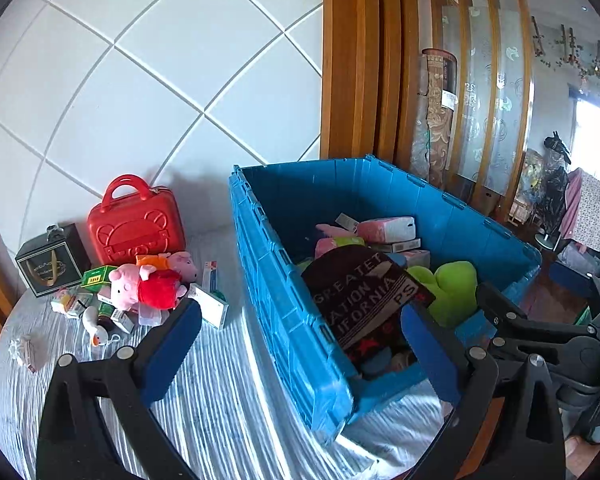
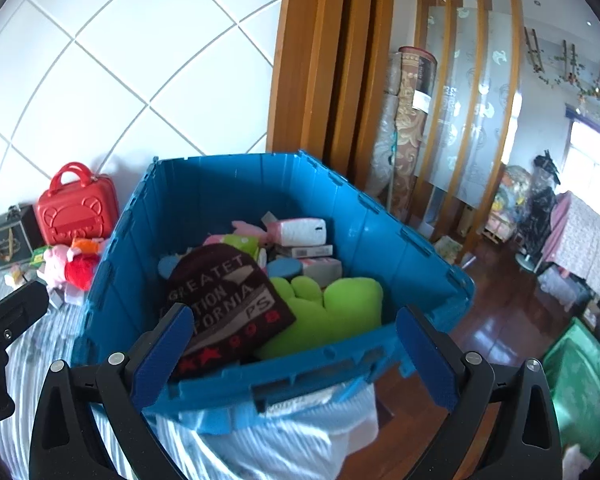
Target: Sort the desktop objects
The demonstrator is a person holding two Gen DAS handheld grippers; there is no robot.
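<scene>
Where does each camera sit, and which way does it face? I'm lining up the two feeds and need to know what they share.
Left wrist: on the left gripper, above the table, looking past the blue crate corner toward the red case and pig plush; its open fingers and the right gripper's frame show.
Right wrist: on the right gripper, looking into the crate; its open fingers and the left gripper at far left show.
Shared: crate, dark beanie, green plush, red case.

Bright daylight floods in from the window [image 2: 592, 148] at far right, blown out white, with glare on the wooden floor [image 2: 496, 320]. Fisheye bending curves the wall tiles [image 1: 140, 80]; corners go black. Focus stays fairly sharp.
</scene>
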